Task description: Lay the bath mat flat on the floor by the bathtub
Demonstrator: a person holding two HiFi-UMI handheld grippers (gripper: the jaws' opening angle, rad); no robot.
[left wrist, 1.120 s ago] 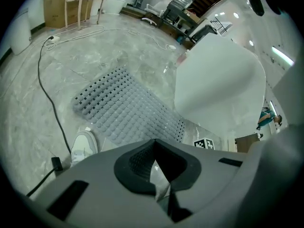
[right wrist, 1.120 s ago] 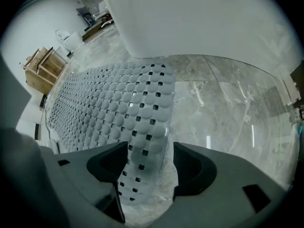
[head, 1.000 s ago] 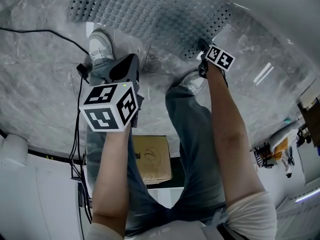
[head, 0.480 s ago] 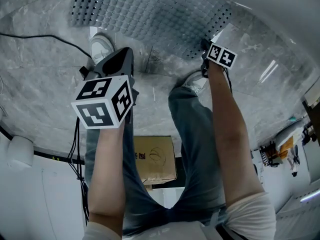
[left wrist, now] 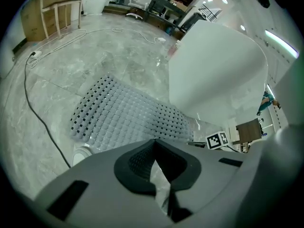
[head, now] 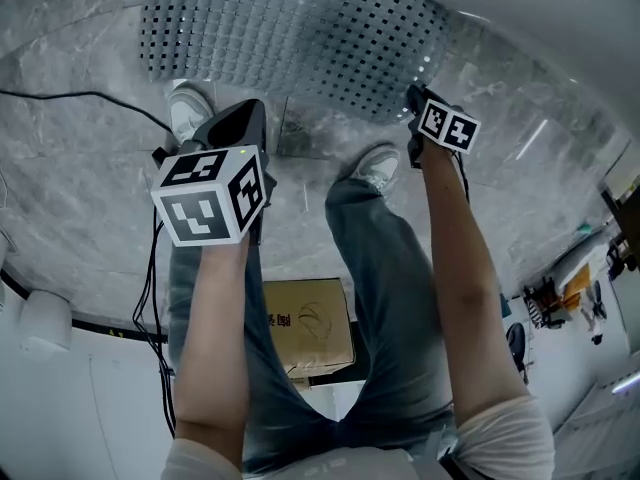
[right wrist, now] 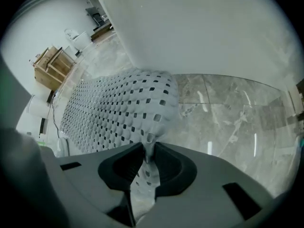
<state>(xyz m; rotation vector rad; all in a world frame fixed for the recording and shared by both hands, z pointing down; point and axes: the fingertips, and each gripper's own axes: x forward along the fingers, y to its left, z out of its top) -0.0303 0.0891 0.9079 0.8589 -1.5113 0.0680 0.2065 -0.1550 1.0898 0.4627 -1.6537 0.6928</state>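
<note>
The grey perforated bath mat (head: pixel 290 38) lies spread on the marble floor beside the white bathtub (left wrist: pixel 213 70). In the head view my right gripper (head: pixel 412 96) is down at the mat's near right corner. The right gripper view shows that corner of the bath mat (right wrist: pixel 114 108) pulled up into a fold. My right gripper (right wrist: pixel 147 156) is closing on it, and its pads pinch the fold. My left gripper (head: pixel 240 128) hovers above the floor near the mat's front edge, shut with nothing in it. From my left gripper (left wrist: pixel 156 170), the bath mat (left wrist: pixel 123 118) lies ahead.
The person's two shoes (head: pixel 185 108) (head: pixel 378 165) stand just in front of the mat. A black cable (head: pixel 80 68) runs across the floor at the left. A cardboard box (head: pixel 310 318) sits behind the legs. Wooden furniture (left wrist: pixel 47 8) stands far off.
The left gripper has drifted slightly up and sideways. The right gripper has stayed at the mat's near right corner. The left shoe has shifted a little to the left.
</note>
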